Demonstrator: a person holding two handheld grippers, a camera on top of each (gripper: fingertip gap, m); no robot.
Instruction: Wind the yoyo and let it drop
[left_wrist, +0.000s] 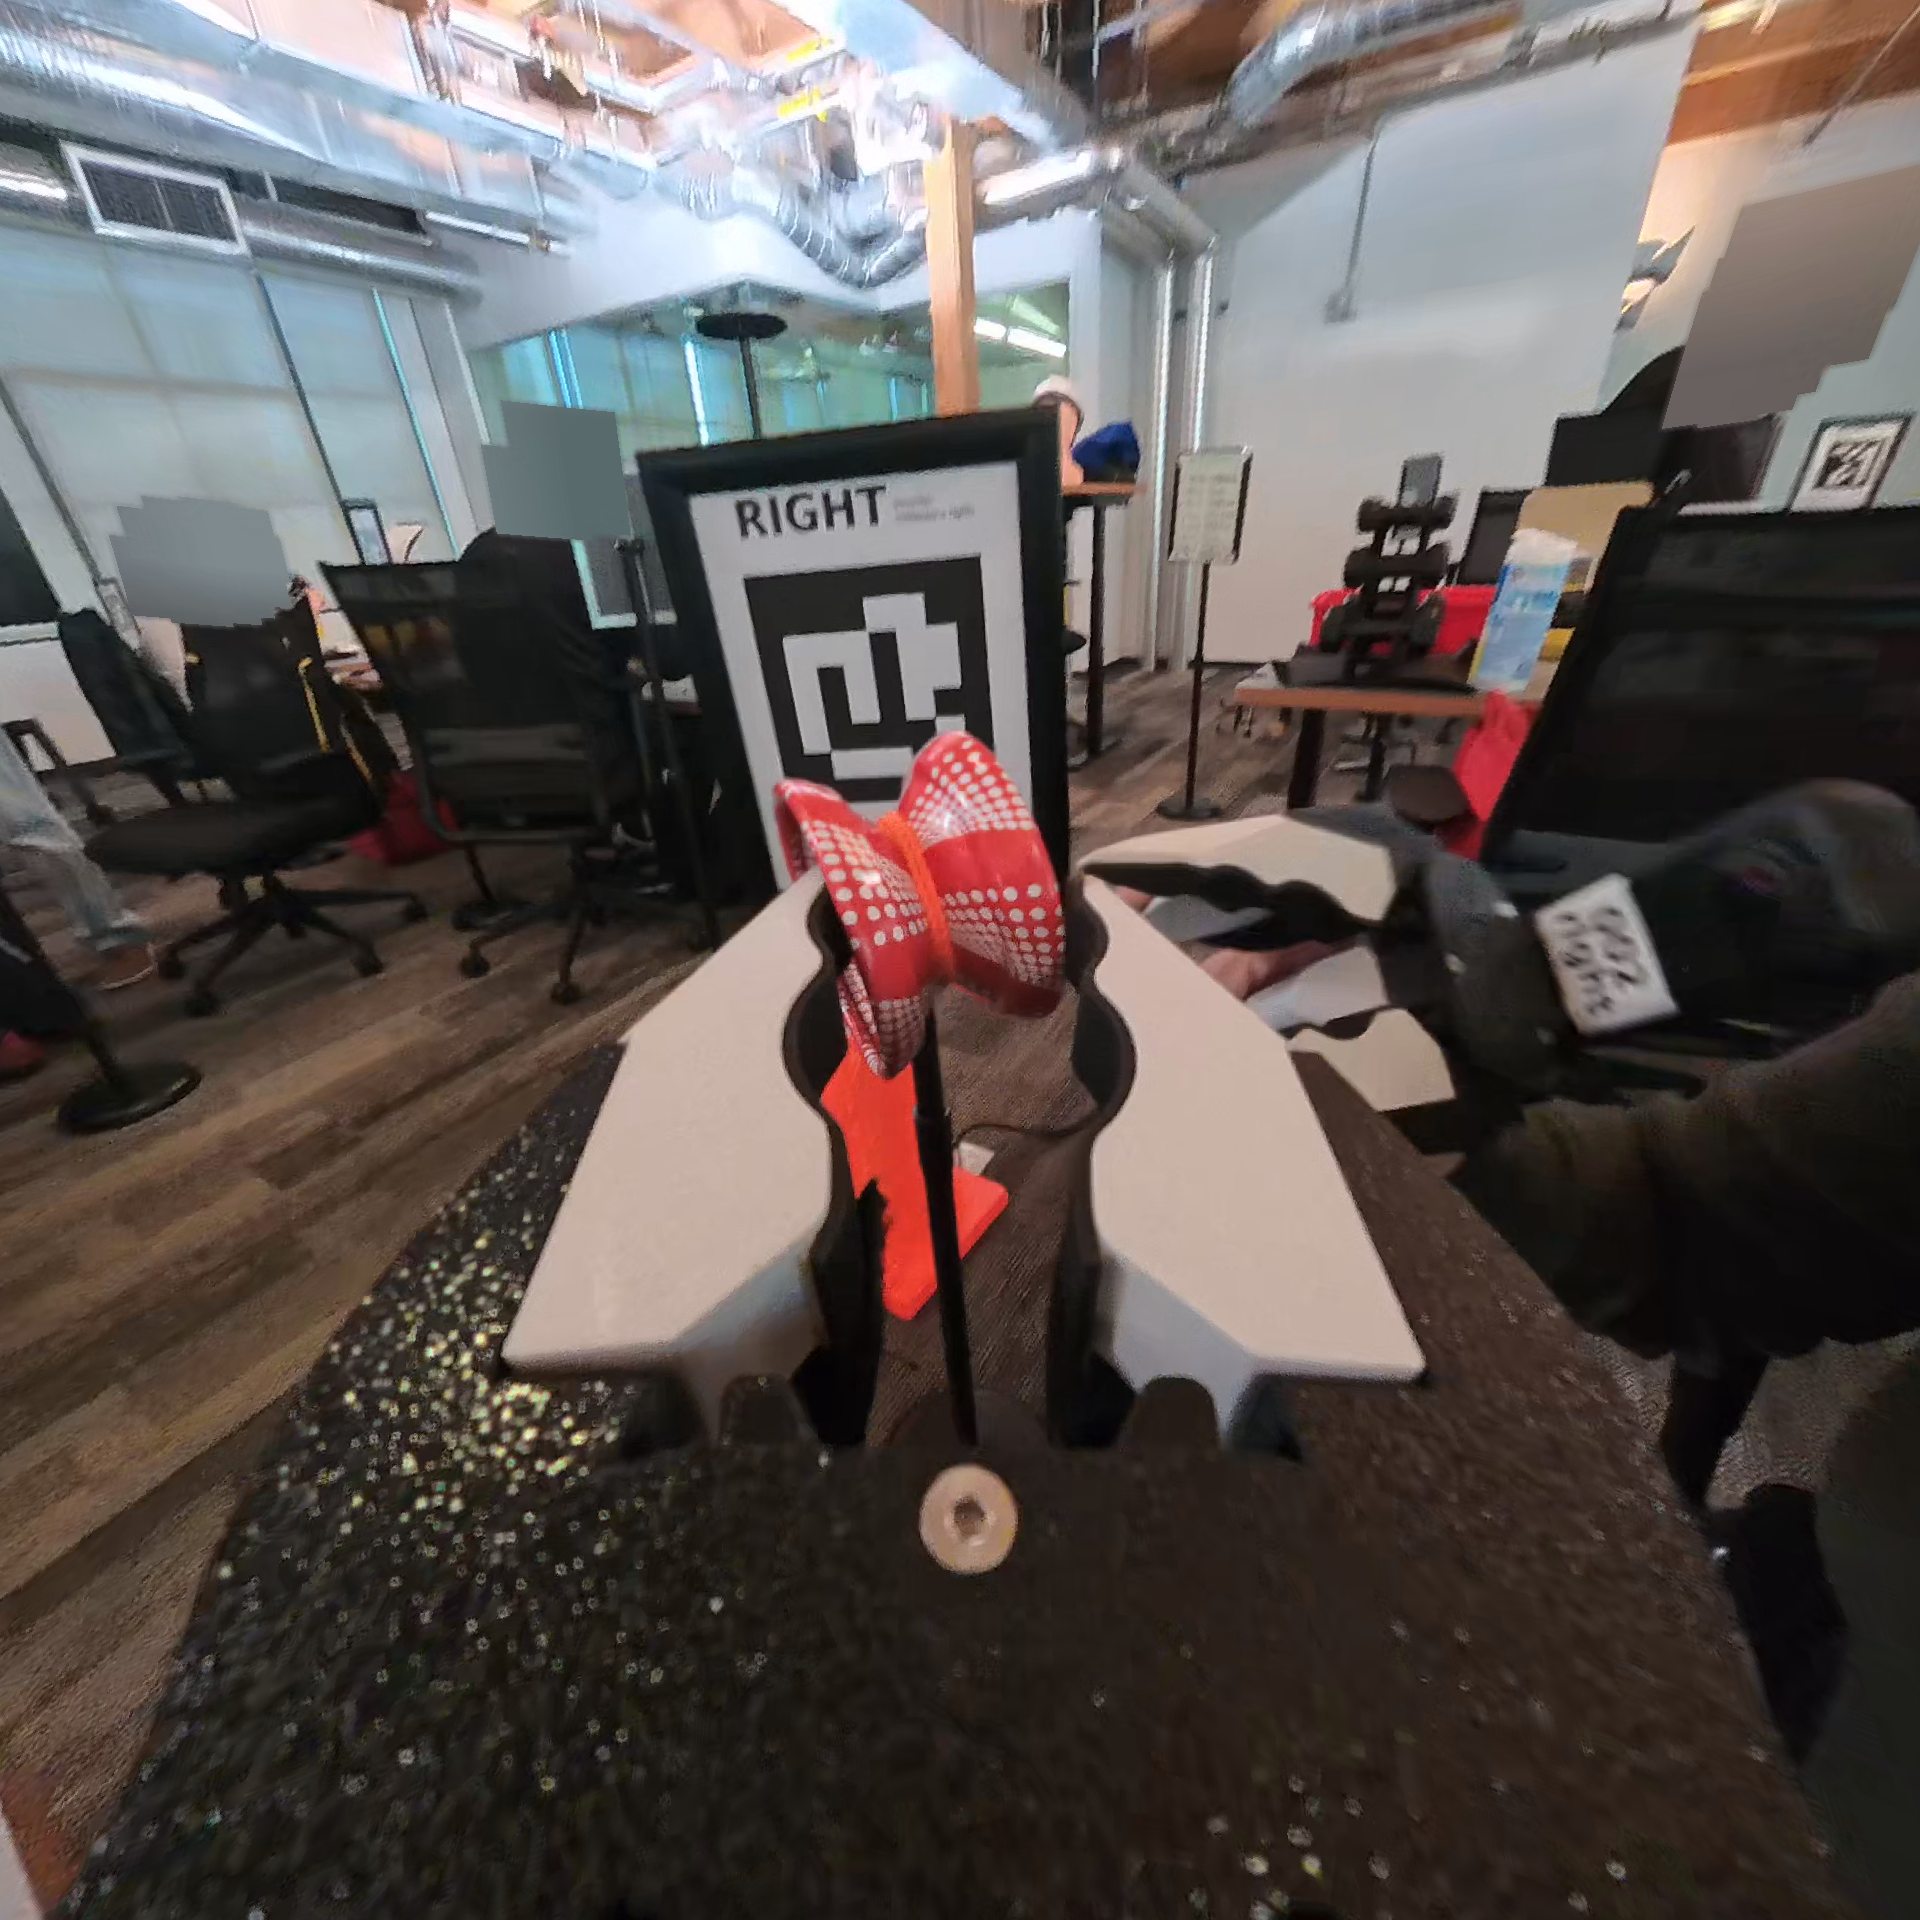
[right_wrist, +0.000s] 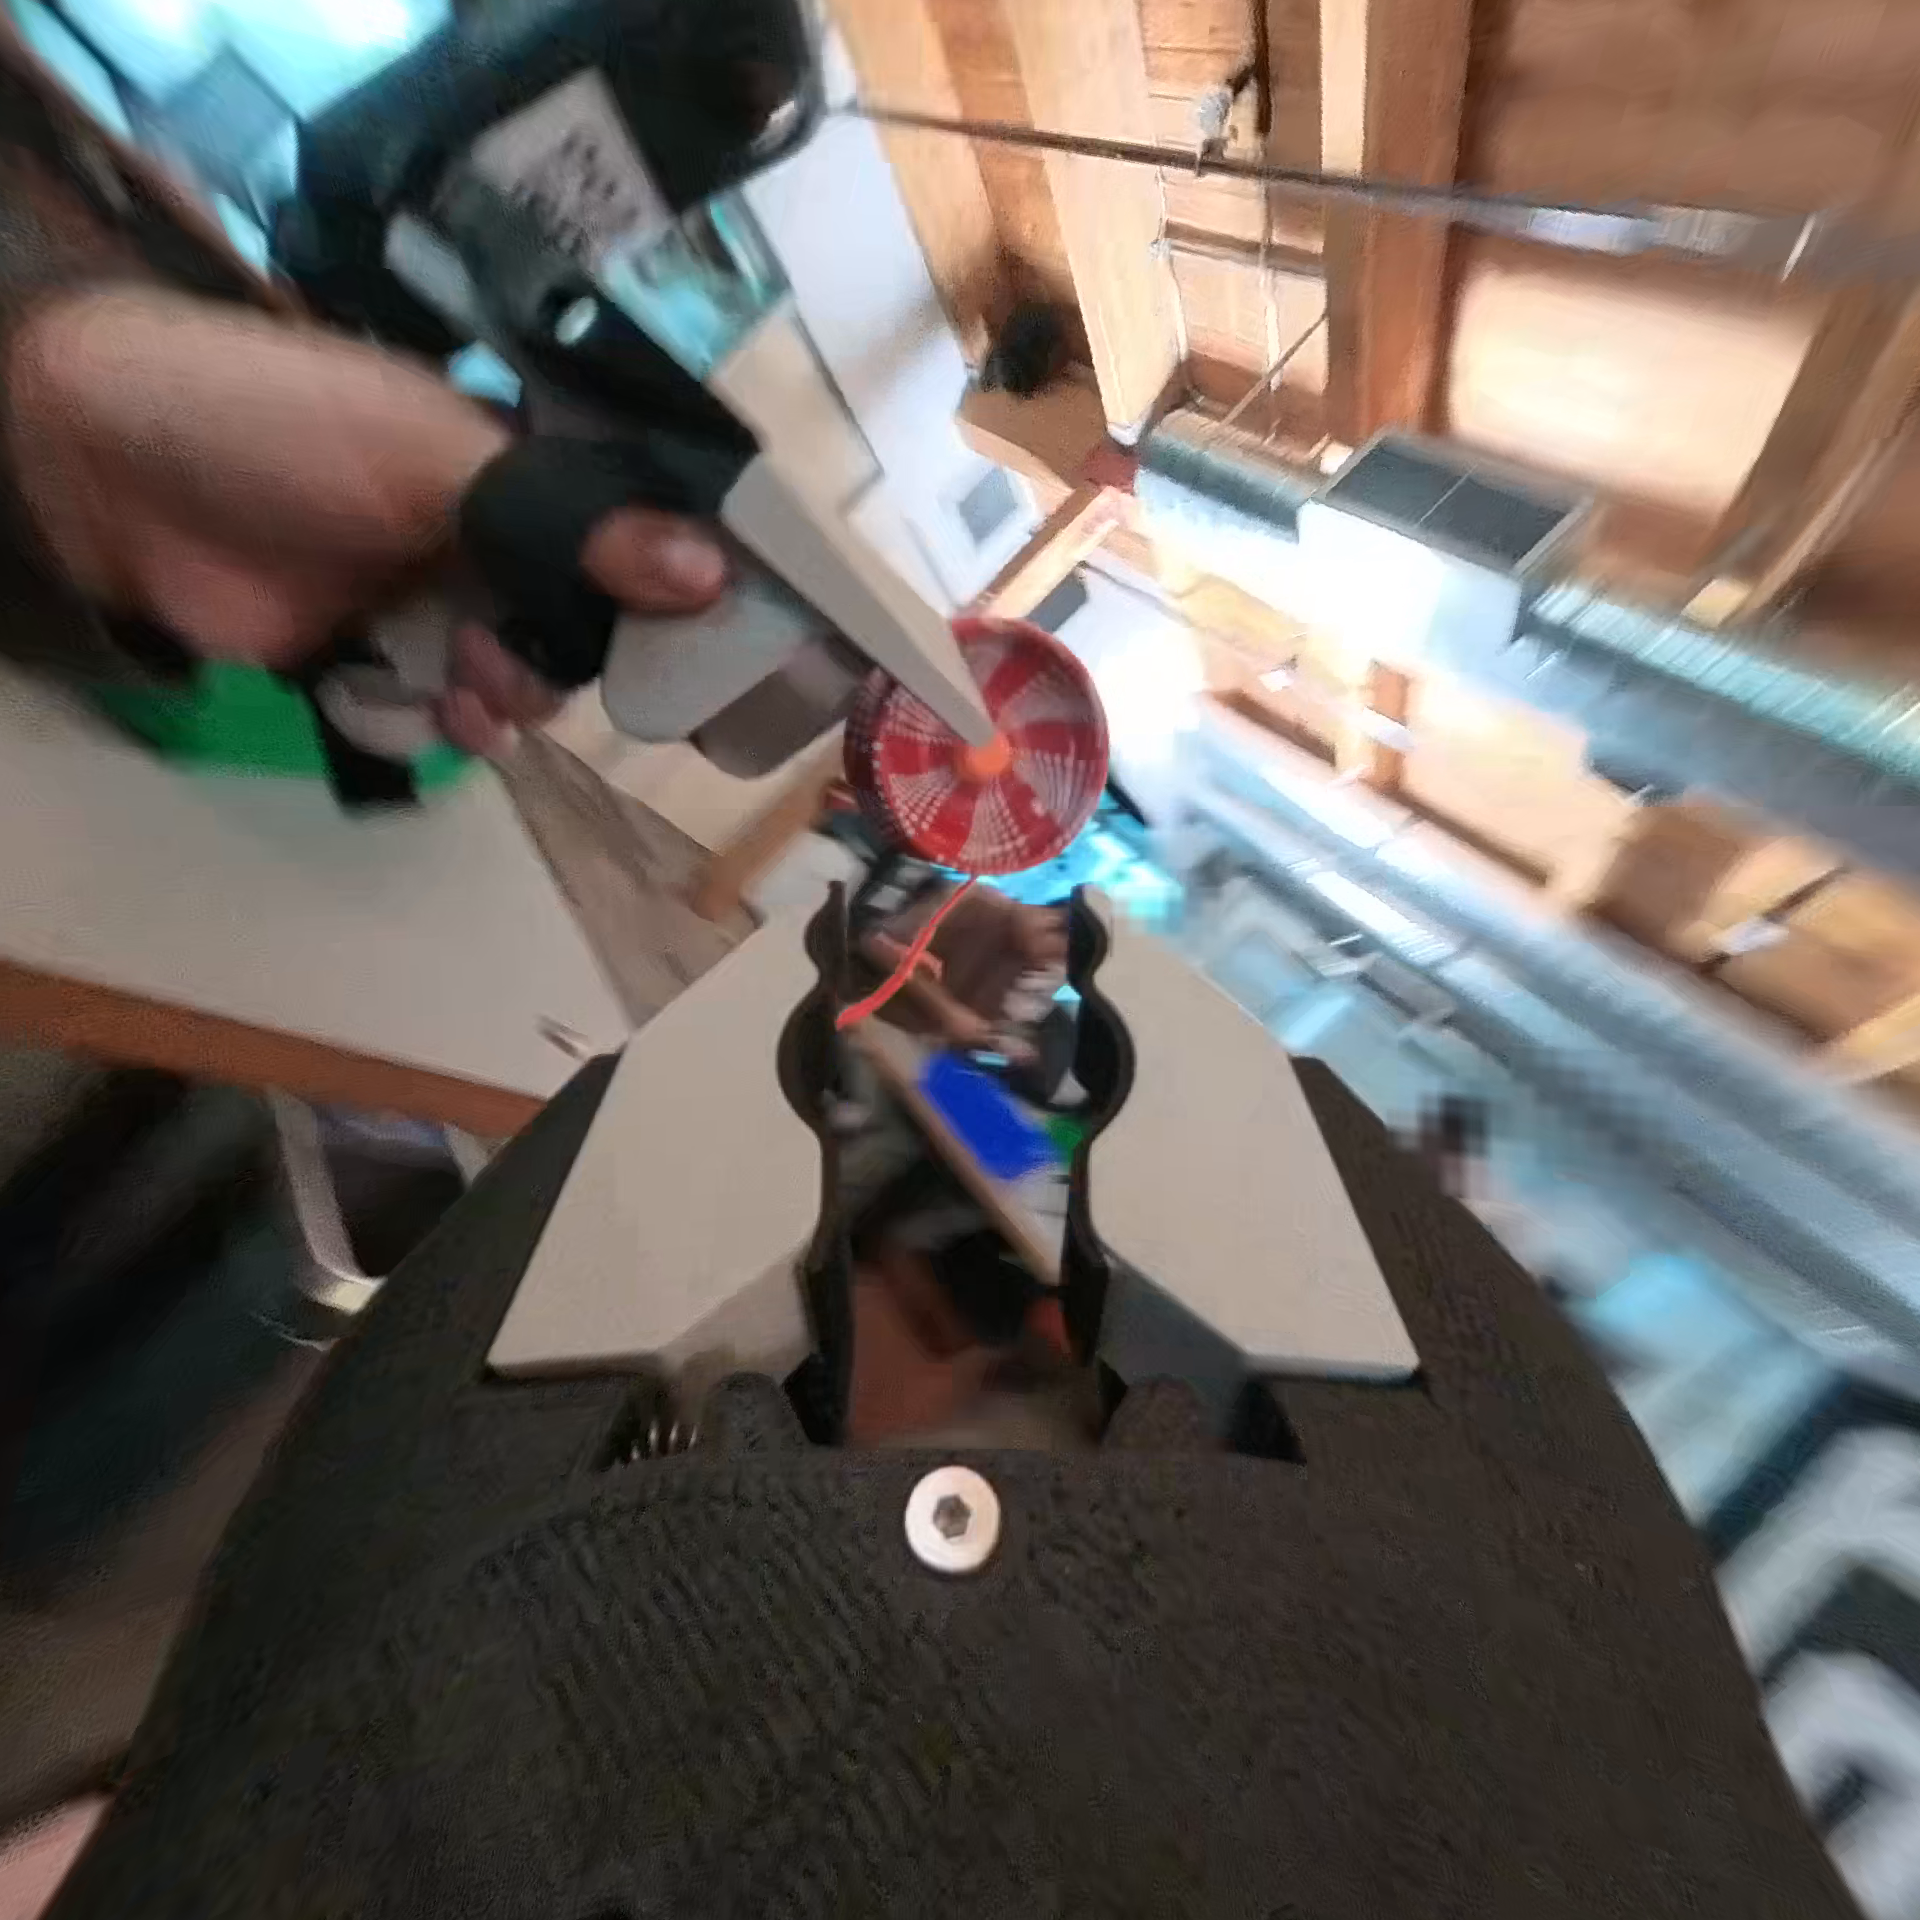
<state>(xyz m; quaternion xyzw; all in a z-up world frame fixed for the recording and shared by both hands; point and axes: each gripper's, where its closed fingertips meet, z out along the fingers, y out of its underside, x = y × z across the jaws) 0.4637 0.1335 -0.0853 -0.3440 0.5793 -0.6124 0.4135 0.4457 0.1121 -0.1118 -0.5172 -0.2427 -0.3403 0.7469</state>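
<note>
A red yoyo (left_wrist: 987, 883) with white dots is clamped by its two faces between the fingertips of my left gripper (left_wrist: 940, 904). Orange string (left_wrist: 906, 883) is wound round its axle. In the right wrist view the yoyo (right_wrist: 997, 810) shows face-on, with the left gripper (right_wrist: 951, 743) and a gloved hand coming in from the upper left. A loose length of string (right_wrist: 914, 956) hangs from the yoyo down to the inner pad of the left finger of my right gripper (right_wrist: 956, 914), whose jaws stand apart. The right gripper (left_wrist: 1117, 883) sits just right of the yoyo.
A framed black-and-white marker sign (left_wrist: 862, 623) stands right behind the yoyo, with an orange stand (left_wrist: 904, 1195) and a thin black pole (left_wrist: 951, 1247) below it. Office chairs (left_wrist: 520, 727) stand at the left, and a table (left_wrist: 1371, 701) and a dark chair back (left_wrist: 1714, 675) at the right.
</note>
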